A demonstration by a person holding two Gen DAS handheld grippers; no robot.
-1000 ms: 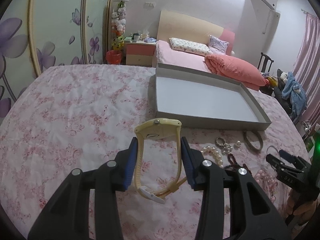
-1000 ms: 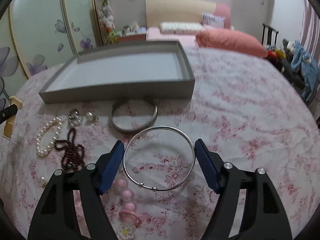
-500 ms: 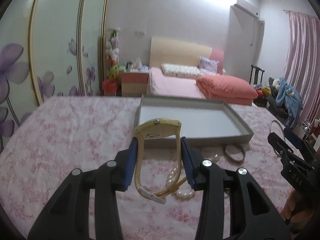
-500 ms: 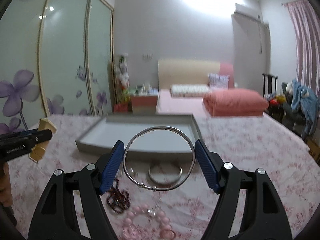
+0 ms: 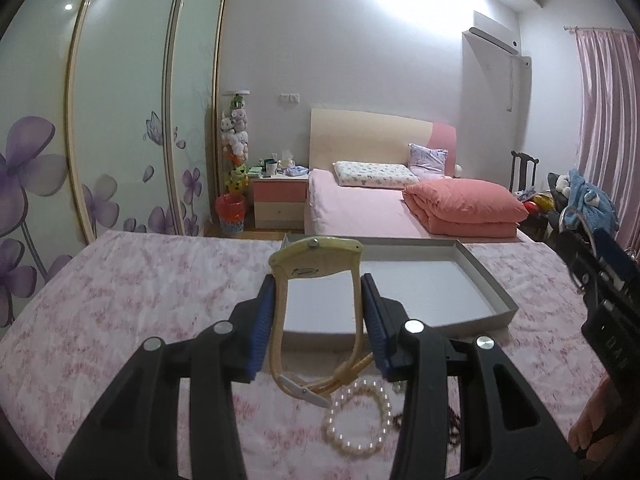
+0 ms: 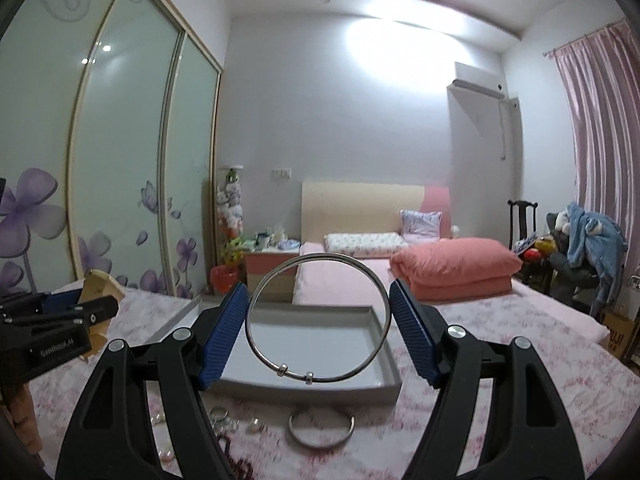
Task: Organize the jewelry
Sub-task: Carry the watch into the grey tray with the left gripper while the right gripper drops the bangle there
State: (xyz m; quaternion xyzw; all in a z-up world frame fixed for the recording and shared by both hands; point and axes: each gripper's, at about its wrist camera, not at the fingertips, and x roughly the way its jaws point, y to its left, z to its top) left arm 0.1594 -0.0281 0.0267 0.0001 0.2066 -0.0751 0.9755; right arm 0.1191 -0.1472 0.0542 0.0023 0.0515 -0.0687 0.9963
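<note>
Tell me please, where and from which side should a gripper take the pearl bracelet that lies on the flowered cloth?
The pearl bracelet lies flat as an open loop on the flowered cloth. Probably best: come from straight above, one finger inside the loop and one outside, and pinch the strand at its left arc, away from the dark beads at its right.

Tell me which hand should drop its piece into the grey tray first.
Probably right. The right gripper holds the silver bangle directly over the grey tray. The left gripper, holding the yellow watch, looks short of its near wall.
</note>
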